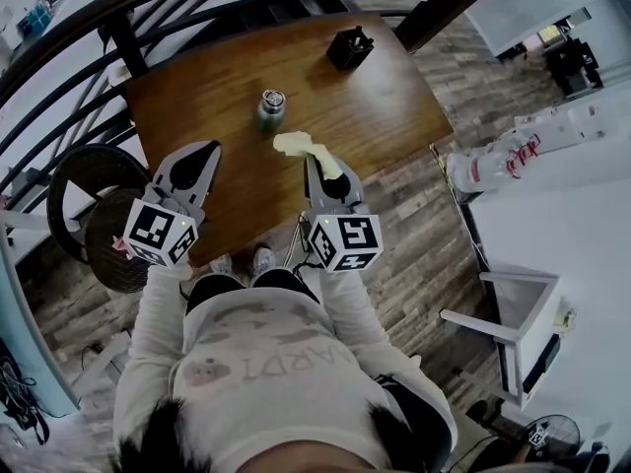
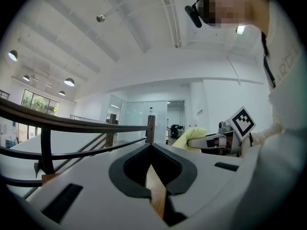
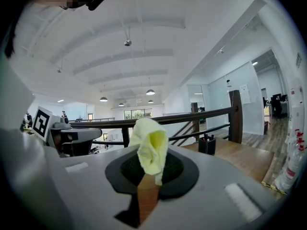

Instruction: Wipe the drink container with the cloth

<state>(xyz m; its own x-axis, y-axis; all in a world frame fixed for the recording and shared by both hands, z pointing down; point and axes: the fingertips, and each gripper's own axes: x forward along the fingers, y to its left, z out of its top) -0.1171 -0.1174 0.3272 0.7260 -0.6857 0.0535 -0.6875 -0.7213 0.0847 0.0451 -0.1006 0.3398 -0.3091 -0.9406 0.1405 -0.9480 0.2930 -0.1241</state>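
The drink container, a small green bottle with a silver lid, stands upright in the middle of the wooden table. My right gripper is shut on a pale yellow cloth, which bunches out of its jaws just right of and nearer than the bottle, apart from it. In the right gripper view the cloth sticks up from the closed jaws of the right gripper. My left gripper hovers over the table's near left part, shut and holding nothing; its tips meet. Neither gripper view shows the bottle.
A black pen holder sits at the table's far right. A dark curved railing runs behind the table. A round black chair stands left. A white table with a plastic bottle is on the right.
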